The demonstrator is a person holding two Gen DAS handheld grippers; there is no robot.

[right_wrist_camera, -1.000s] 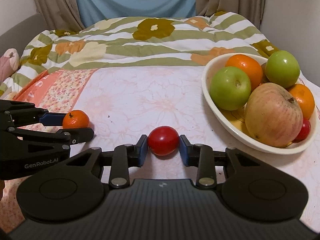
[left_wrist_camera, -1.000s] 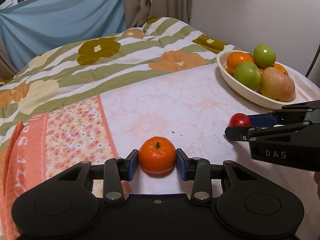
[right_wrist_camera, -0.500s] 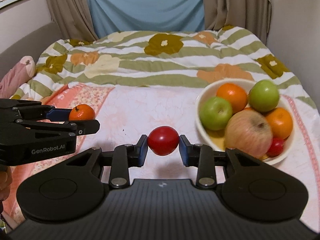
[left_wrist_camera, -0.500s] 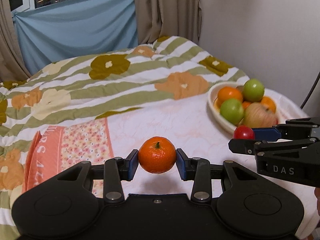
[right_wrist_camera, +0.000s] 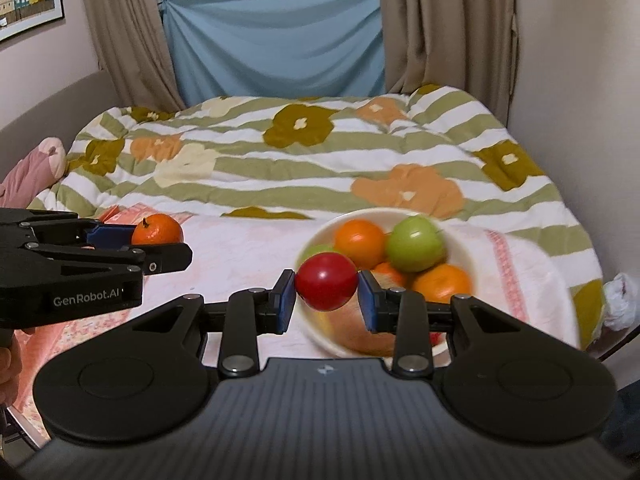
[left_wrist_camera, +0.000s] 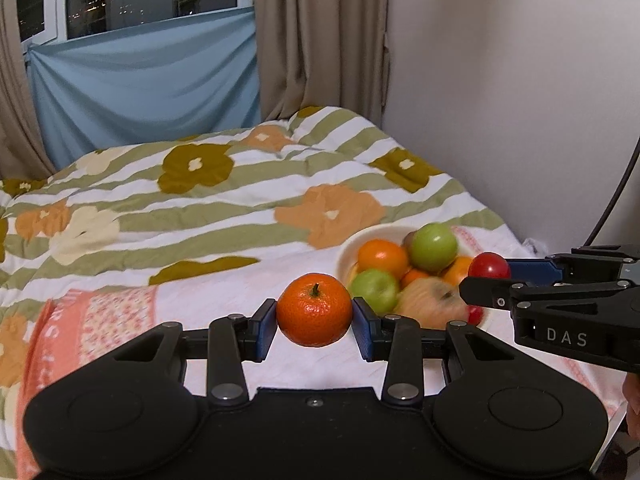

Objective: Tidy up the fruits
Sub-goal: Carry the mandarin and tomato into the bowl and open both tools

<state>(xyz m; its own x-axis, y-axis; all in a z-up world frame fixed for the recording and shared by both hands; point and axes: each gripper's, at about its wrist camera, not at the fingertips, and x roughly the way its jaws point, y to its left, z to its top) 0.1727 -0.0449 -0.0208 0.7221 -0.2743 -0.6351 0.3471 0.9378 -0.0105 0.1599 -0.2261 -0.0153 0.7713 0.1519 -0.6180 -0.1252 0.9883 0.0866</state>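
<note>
We hold a round orange tangerine (left_wrist_camera: pixel 314 310) clamped in our left gripper (left_wrist_camera: pixel 314 322) jaws, left of the cream oval fruit bowl (right_wrist_camera: pixel 516 280); our right gripper (right_wrist_camera: pixel 326 294) jaws clamp a small glossy red tomato (right_wrist_camera: pixel 326 281) above that bowl's near rim.

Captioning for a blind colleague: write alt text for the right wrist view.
The right gripper holds a small red fruit above a white bowl of green apples and oranges on a floral bedspread. At left, the left gripper grips a mandarin.
</note>
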